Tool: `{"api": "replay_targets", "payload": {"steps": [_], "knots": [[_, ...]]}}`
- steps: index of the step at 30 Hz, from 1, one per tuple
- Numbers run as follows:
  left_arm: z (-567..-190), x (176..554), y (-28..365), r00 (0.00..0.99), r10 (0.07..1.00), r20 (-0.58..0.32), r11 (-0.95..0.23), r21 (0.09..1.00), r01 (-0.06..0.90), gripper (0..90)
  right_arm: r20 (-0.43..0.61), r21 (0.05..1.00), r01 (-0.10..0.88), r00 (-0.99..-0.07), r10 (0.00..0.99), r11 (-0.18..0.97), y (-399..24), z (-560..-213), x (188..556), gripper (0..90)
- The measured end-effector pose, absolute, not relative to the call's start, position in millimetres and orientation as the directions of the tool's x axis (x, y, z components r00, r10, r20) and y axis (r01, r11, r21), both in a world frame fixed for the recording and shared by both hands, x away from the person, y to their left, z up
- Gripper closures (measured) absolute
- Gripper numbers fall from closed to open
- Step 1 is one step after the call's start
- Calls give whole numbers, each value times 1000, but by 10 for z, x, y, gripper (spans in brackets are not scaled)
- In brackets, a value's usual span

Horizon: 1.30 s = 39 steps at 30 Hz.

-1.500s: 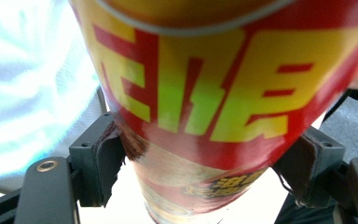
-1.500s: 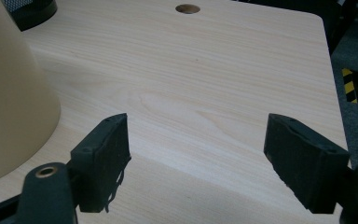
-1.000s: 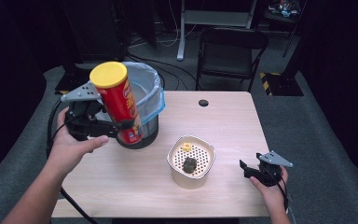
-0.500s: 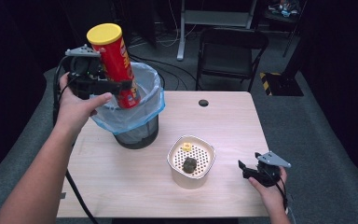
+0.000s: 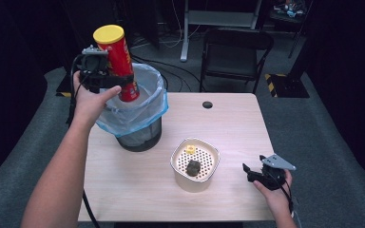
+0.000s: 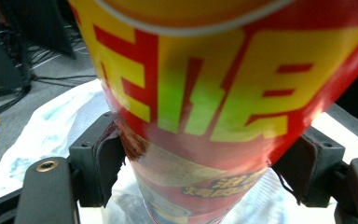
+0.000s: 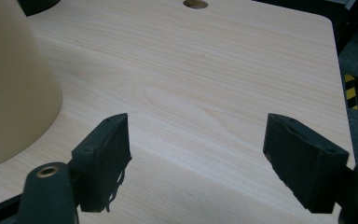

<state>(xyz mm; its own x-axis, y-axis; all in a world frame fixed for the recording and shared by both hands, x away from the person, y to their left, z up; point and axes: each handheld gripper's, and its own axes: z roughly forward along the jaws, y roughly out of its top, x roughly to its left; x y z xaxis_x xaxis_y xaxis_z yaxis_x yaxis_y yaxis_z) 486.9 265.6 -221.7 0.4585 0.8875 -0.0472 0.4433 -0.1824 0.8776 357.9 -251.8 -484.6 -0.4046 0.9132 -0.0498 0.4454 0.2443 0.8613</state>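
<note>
1. Spanning the middle of the high view: a pale, wood-grain rectangular table [image 5: 228,118], bearing a small round hole [image 5: 207,104] near its far edge.
2. Standing at the table's far left corner: a black mesh wastebasket [image 5: 140,137] lined with a pale blue plastic bag [image 5: 138,111], the bag's rim folding over the outside.
3. Hanging tilted over the open mouth of the wastebasket: a tall red cylindrical chip can [image 5: 120,64] with a yellow plastic lid, its lower end dipping just inside the bag's rim, its lid end leaning up and to the left in the high view.
4. Sitting near the middle front of the table, well apart from the wastebasket: a cream plastic tub [image 5: 195,164] with a perforated top, carrying a small yellow cube [image 5: 190,149] and a dark lumpy object [image 5: 193,167].
5. Gripping the chip can across its lower half: the left gripper [image 5: 116,80], black pads pressing on either side of the red and yellow wall in the left gripper view.
6. Resting low at the table's front right corner, just beside the tub: the right gripper [image 5: 250,172], jaws standing wide apart with bare tabletop between them.
</note>
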Motion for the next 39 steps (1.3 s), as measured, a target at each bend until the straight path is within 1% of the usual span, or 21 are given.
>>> {"api": "replay_targets", "payload": {"steps": [8, 11, 13, 14, 15, 16, 17, 18, 21, 26, 30, 31, 33, 34, 36, 37, 39], "knots": [[-2453, 5013, 2706, 414, 908, -72, -163, 847, 505, 235, -60, 860, 440, -412, 909, 257, -2490, -4846, 3583, 223], [-2537, 5067, 2743, 401, 910, -103, -147, 825, 545, 234, -62, 860, 438, -418, 906, 261, -2494, -4847, 3584, 223], [-2596, 5112, 2759, 375, 918, -132, -127, 796, 591, 233, -64, 859, 440, -415, 907, 262, -2500, -4848, 3585, 223], [-2596, 5112, 2759, 375, 918, -132, -127, 796, 591, 231, -64, 859, 440, -415, 907, 262, -2500, -4848, 3585, 223], [-2627, 5122, 2775, 360, 926, -110, -141, 787, 601, 216, -63, 860, 439, -416, 907, 261, -2500, -4848, 3586, 223], [-2652, 5118, 2793, 345, 932, -116, -125, 788, 602, 190, -60, 860, 439, -418, 907, 259, -2498, -4846, 3584, 223], [-2657, 5122, 2812, 343, 932, -116, -125, 785, 606, 140, -60, 861, 438, -418, 906, 259, -2498, -4846, 3583, 223], [-2666, 5122, 2838, 344, 929, -136, -115, 777, 619, 125, -64, 861, 436, -418, 906, 262, -2499, -4846, 3583, 223], [-2676, 5107, 2872, 338, 932, -130, -116, 776, 620, 119, -63, 861, 436, -418, 906, 261, -2500, -4846, 3581, 223], [-2655, 5008, 2935, 357, 929, -100, -144, 790, 596, 149, -68, 861, 435, -417, 906, 264, -2492, -4839, 3577, 223], [-2592, 4889, 2949, 392, 916, -79, -178, 797, 577, 216, -68, 861, 434, -415, 907, 263, -2494, -4841, 3576, 223], [-2592, 4889, 2949, 392, 916, -79, -178, 797, 577, 248, -68, 861, 434, -415, 907, 263, -2494, -4841, 3576, 223], [-2531, 4781, 2960, 422, 903, -81, -182, 817, 547, 257, -69, 860, 436, -416, 907, 266, -2493, -4840, 3573, 223], [-2490, 4685, 2967, 443, 892, -92, -179, 828, 531, 283, -68, 860, 437, -415, 907, 265, -2492, -4838, 3568, 223], [-2455, 4567, 2949, 470, 876, -108, -174, 838, 518, 295, -68, 861, 435, -414, 908, 263, -2495, -4841, 3571, 223], [-2455, 4567, 2949, 470, 876, -108, -174, 838, 518, 316, -68, 861, 435, -414, 908, 263, -2495, -4841, 3571, 223], [-2429, 4422, 2937, 493, 864, -100, -187, 846, 499, 328, -65, 860, 440, -410, 910, 260, -2492, -4837, 3569, 223]]}}
